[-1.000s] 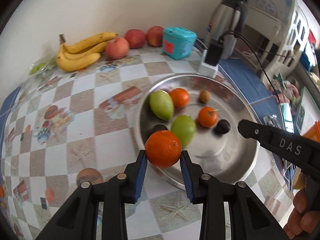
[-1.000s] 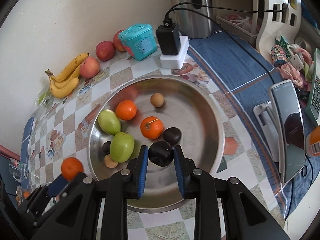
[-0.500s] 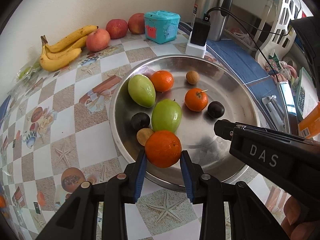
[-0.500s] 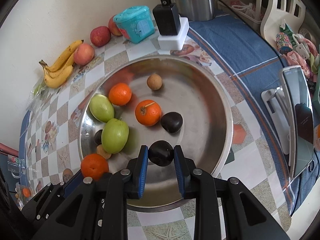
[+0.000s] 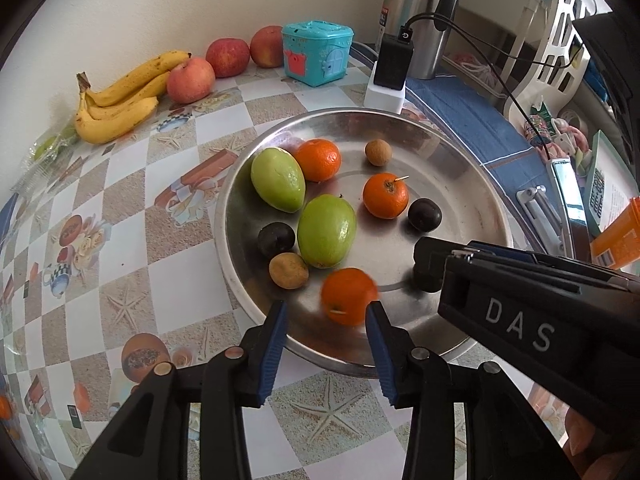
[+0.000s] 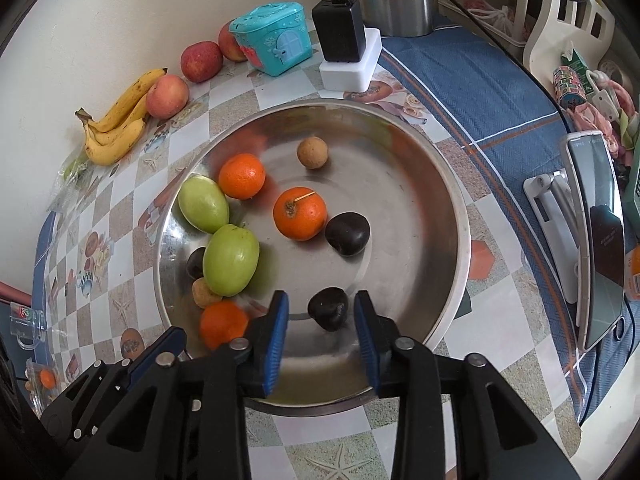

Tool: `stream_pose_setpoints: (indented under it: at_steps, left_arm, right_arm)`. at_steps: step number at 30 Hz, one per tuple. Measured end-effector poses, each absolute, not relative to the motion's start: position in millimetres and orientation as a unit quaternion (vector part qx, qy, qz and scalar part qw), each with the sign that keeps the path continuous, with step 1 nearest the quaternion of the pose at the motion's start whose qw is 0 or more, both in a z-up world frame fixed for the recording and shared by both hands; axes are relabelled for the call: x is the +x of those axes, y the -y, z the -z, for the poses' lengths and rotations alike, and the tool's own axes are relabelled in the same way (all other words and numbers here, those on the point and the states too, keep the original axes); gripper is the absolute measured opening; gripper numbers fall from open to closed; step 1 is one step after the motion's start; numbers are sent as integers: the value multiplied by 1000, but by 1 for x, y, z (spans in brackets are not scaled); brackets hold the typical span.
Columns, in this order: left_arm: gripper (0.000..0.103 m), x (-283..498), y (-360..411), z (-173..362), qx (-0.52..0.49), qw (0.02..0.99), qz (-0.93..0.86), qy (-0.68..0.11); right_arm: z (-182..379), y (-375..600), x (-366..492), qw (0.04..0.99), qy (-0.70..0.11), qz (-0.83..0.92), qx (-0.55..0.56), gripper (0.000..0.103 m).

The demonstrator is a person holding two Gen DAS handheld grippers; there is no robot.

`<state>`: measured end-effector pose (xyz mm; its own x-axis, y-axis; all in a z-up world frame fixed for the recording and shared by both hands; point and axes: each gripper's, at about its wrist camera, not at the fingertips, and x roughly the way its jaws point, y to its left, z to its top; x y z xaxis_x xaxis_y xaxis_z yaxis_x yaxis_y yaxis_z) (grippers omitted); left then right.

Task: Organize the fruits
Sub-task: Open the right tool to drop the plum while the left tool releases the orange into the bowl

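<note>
A steel plate (image 5: 221, 220) (image 6: 464, 216) holds two green fruits, two oranges, two dark plums and two small brown fruits. My left gripper (image 5: 325, 312) hangs over its near rim, jaws opening. A blurred orange (image 5: 348, 296) (image 6: 223, 324) sits between the fingers, close to the right one and clear of the left. My right gripper (image 6: 321, 304) is over the plate beside it, jaws opening too. A dark plum (image 6: 329, 308) lies on the plate between its pads with a gap on each side.
Bananas (image 5: 116, 116) and three apples (image 5: 190, 80) lie along the wall behind the plate, beside a teal box (image 5: 318, 52). A black charger (image 5: 390, 64) and a steel flask (image 5: 416, 20) stand at the back. A phone on a stand (image 6: 596, 240) is on the right.
Both grippers have opened. The orange has slipped down out of the left jaws towards the plate. The dark plum has left the right jaws and lies on the plate.
</note>
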<state>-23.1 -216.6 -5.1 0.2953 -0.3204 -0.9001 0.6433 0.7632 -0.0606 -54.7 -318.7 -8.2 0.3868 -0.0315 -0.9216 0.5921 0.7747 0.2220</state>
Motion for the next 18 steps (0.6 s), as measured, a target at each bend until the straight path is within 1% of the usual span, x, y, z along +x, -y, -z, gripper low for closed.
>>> stream_pose_setpoints:
  at_steps: [8,17,18]
  left_arm:
    - [45,-15,197,-3,130,795,278,-523]
    - [46,10,148,-1,65,803,198,-559]
    - [47,13,141,-2,59,805,187,-560]
  right_arm:
    - [-7,313,-59,794,-509,205,260,38]
    - [-18,301,-59,801,-509,203,241,38]
    - [-19,300,-59,801,-510,203,239,38]
